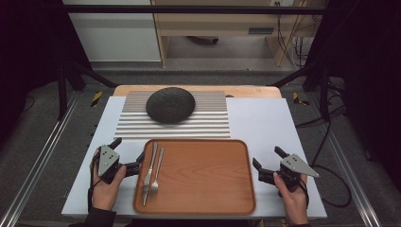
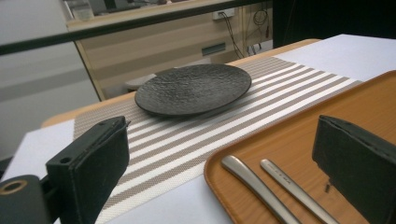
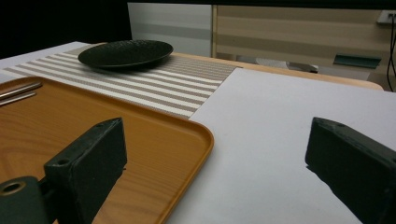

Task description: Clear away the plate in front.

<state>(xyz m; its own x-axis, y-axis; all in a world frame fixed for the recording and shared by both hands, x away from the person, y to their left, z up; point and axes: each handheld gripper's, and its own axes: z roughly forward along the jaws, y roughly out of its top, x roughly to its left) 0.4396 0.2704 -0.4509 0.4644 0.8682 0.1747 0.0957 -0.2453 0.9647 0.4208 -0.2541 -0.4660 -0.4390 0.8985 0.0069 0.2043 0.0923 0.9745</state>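
Left claw [image 1: 127,153]: jaws spread wide, nothing between them, straddling the left rim of the wooden tray [image 1: 213,165]. Right claw [image 1: 267,163]: jaws wide, empty, just beside the tray's right rim. Knife [image 1: 150,171] and fork [image 1: 156,172]: side by side on the tray's left part, near the left claw. Black plate [image 1: 170,104]: on the striped mat [image 1: 198,124], beyond the tray. All on the desk [image 1: 269,123].
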